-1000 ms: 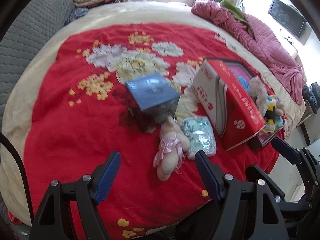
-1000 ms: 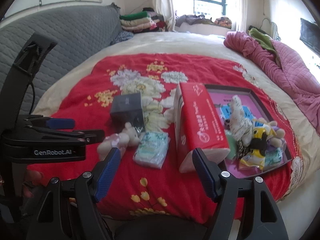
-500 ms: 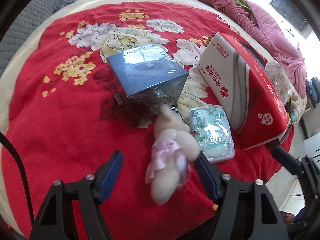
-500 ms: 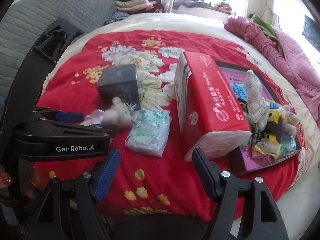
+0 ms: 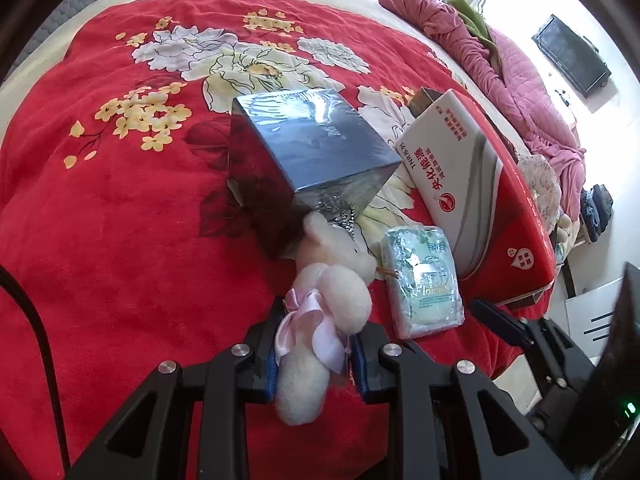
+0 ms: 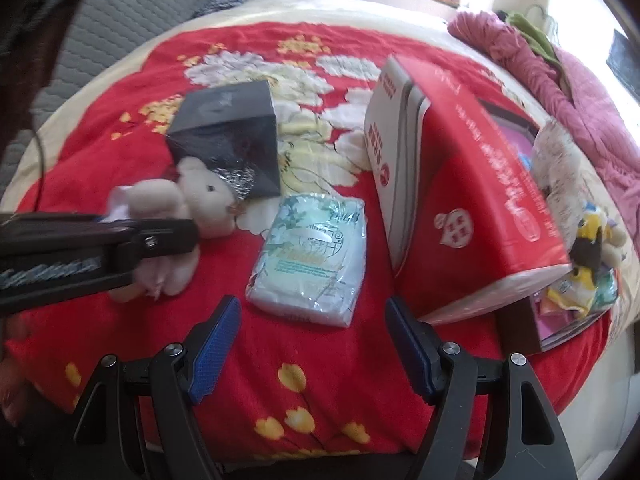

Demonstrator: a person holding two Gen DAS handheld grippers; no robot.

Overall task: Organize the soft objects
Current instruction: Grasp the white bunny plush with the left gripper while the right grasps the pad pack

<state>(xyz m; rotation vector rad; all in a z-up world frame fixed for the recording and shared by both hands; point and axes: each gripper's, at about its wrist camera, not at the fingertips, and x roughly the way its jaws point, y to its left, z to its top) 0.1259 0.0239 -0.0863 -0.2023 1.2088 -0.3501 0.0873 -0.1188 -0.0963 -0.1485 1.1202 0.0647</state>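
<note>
My left gripper (image 5: 314, 354) has just closed its fingers around the cream plush bear with pink bow (image 5: 320, 320), lower centre; right gripper (image 6: 312, 344) hangs wide open, empty—lift comes next.

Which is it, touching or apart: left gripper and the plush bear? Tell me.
Touching. The left wrist view shows the left gripper with both blue pads pressed against the plush bear at its pink bow, no gap either side.

My view: bed under a red floral blanket (image 6: 120, 304). Wrapped dark cube box (image 6: 230, 136) at 11 o'clock, cream plush bear (image 6: 188, 208) touching it at 9, plastic tissue pack (image 6: 312, 256) centre, long red-white carton (image 6: 460, 200) at 2.
</note>
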